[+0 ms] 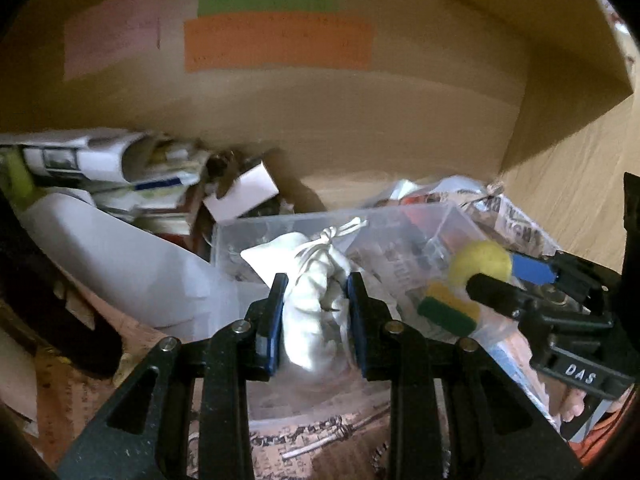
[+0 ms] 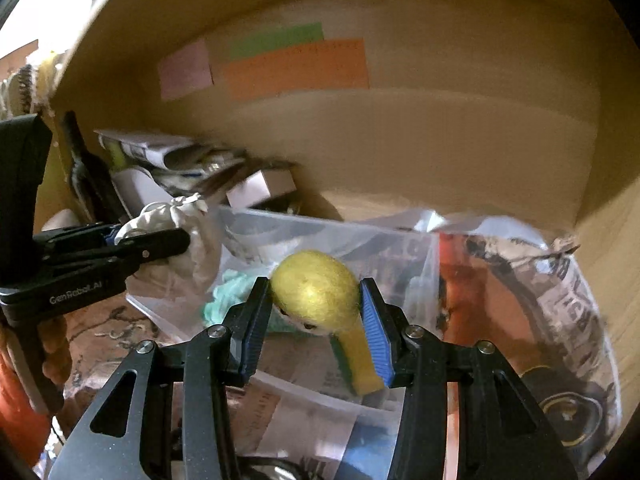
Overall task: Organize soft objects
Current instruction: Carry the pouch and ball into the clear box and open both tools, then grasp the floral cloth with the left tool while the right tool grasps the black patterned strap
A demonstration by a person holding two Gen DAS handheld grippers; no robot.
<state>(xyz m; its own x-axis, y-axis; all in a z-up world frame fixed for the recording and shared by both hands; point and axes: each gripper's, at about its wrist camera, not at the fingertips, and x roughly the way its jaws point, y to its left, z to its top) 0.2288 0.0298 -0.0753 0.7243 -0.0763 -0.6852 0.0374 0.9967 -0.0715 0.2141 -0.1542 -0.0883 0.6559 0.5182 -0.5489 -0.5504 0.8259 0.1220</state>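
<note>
The left gripper (image 1: 316, 312) has its jaws squeezed on a white cloth pouch (image 1: 314, 304), tied with string at the top. The pouch hangs over the near edge of a clear plastic box (image 1: 400, 224). The right gripper (image 2: 316, 320) has its jaws pressed on a yellow felt ball (image 2: 316, 286), held above the same box. In the left wrist view the ball sits at 3 o'clock from the pouch, close by. A green and yellow sponge (image 1: 448, 310) lies inside the box. A tall cardboard wall (image 1: 360, 120) stands behind, at 12 o'clock. Papers (image 1: 100, 160) crowd the 10 o'clock side, leaving little room there.
</note>
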